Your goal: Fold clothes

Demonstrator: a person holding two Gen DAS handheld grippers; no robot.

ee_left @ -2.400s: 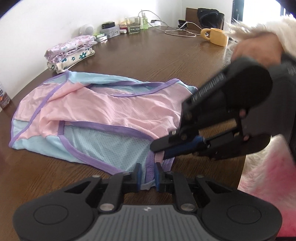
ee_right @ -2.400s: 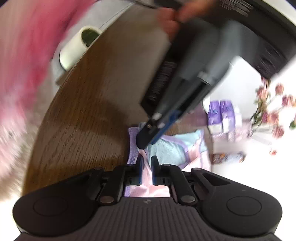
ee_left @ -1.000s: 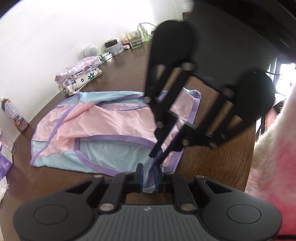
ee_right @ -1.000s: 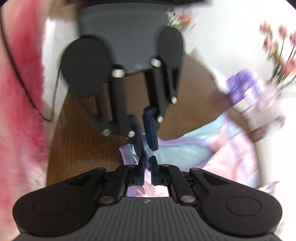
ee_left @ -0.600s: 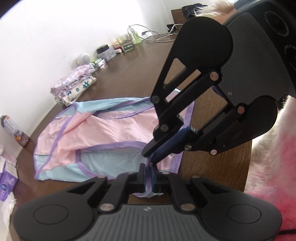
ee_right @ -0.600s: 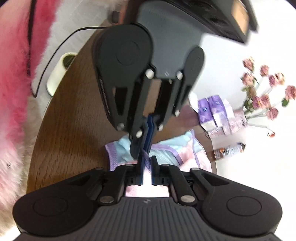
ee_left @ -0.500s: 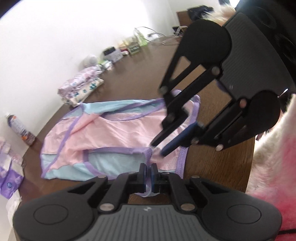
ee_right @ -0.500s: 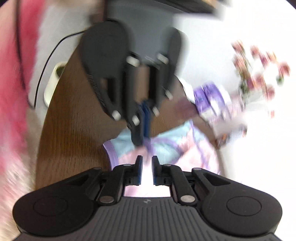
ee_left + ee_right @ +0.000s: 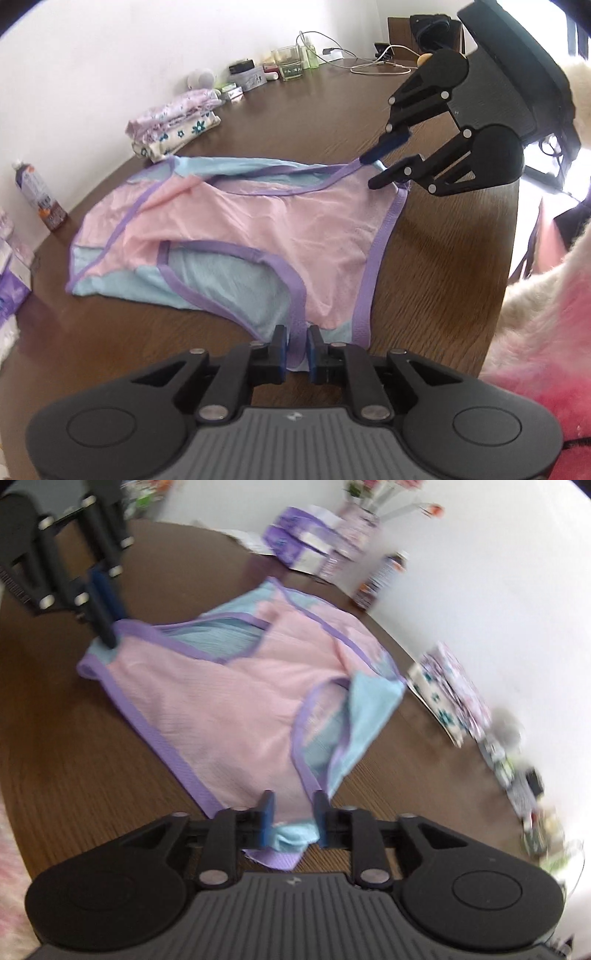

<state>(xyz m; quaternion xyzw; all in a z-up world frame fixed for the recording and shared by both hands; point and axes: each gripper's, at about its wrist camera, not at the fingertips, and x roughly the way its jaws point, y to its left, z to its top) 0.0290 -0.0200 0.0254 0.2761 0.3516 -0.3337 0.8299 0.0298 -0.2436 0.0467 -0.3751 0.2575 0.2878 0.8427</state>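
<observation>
— On the brown wooden table (image 9: 436, 266), where does your garment lie?

— The pink and blue garment (image 9: 258, 229) with purple trim lies spread nearly flat across the middle of it; your left gripper (image 9: 295, 349) is at the near hem corner, its jaws narrowly parted with the purple edge between them; whether the pads actually pinch the cloth, I cannot tell.

— And your right gripper?

— Your right gripper (image 9: 291, 818) stands at the opposite hem corner; its jaws are clearly apart, with blue fabric and purple trim lying loosely between the fingers.

— What else is near?

— A folded floral stack (image 9: 173, 125) sits beyond the garment by the wall; a bottle (image 9: 37, 195) stands at the table's left edge.
</observation>
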